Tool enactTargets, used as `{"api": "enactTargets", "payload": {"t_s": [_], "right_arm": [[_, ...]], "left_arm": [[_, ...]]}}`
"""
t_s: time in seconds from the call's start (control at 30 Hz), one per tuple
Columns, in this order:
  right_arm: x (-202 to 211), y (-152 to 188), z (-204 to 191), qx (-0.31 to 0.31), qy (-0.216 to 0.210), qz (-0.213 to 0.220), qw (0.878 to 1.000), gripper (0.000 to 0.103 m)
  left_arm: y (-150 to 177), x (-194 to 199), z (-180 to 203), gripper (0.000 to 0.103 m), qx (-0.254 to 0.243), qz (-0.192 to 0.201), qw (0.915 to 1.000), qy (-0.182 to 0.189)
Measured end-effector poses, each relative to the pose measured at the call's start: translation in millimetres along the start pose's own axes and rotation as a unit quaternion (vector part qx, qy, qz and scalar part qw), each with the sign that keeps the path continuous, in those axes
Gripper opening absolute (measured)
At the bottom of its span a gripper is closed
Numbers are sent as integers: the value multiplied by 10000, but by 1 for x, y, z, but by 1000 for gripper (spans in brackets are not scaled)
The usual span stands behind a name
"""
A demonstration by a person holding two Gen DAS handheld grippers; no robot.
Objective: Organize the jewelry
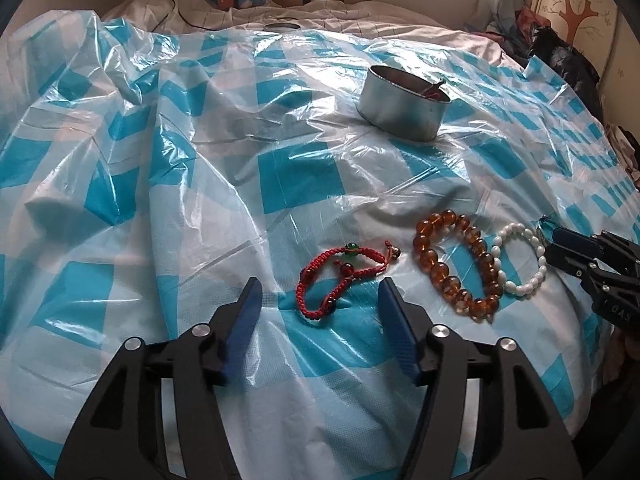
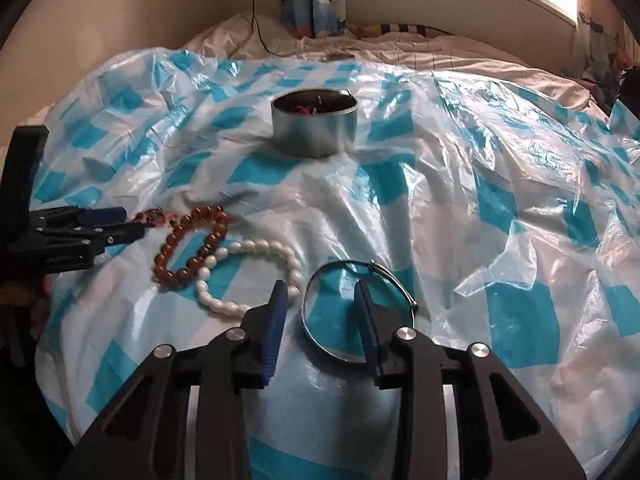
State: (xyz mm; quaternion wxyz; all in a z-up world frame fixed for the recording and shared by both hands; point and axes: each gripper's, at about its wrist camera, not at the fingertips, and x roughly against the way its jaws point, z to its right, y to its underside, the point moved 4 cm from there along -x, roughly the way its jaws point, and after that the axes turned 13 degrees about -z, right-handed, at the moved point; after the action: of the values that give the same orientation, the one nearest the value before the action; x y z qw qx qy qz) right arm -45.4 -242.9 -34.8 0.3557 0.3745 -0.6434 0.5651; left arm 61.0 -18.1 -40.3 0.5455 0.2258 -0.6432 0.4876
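A red cord bracelet (image 1: 350,247) with a green bead lies on the blue-checked plastic sheet (image 1: 296,176), between the fingers of my open left gripper (image 1: 320,292), untouched. To its right lie an amber bead bracelet (image 1: 439,270) and a white bead bracelet (image 1: 520,290). My right gripper (image 2: 320,292) stands open over a thin silver bangle (image 2: 394,278); the bangle's left rim runs between the fingers and the right finger sits inside the ring, with no pad pressing on it. A round metal tin (image 2: 314,132) stands farther back with some jewelry inside.
The sheet is crumpled, with raised folds at the left (image 1: 100,92) and right (image 2: 540,184). Behind it is bare bedding (image 2: 400,56), a cable (image 2: 256,20), a curtain and a window. Dark clothes (image 1: 560,56) lie at the bed's far right.
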Motion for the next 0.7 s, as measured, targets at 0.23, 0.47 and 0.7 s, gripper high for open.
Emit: {"api": "enactTargets", "payload": {"t_s": [0.23,0.47,0.7], "right_arm": [[1,3,-9,191,241,58,9995,5],[6,13,-15,-186,-453,255,9985,5],[-1,18,-10,-480,-590,218,9969,5]], "left_arm": [[1,-4,1,33,-21,-104,9999,45],[5,2,-3,11,234,-74,9992,303],[23,20,-1,11,381,156,9989,208]]}}
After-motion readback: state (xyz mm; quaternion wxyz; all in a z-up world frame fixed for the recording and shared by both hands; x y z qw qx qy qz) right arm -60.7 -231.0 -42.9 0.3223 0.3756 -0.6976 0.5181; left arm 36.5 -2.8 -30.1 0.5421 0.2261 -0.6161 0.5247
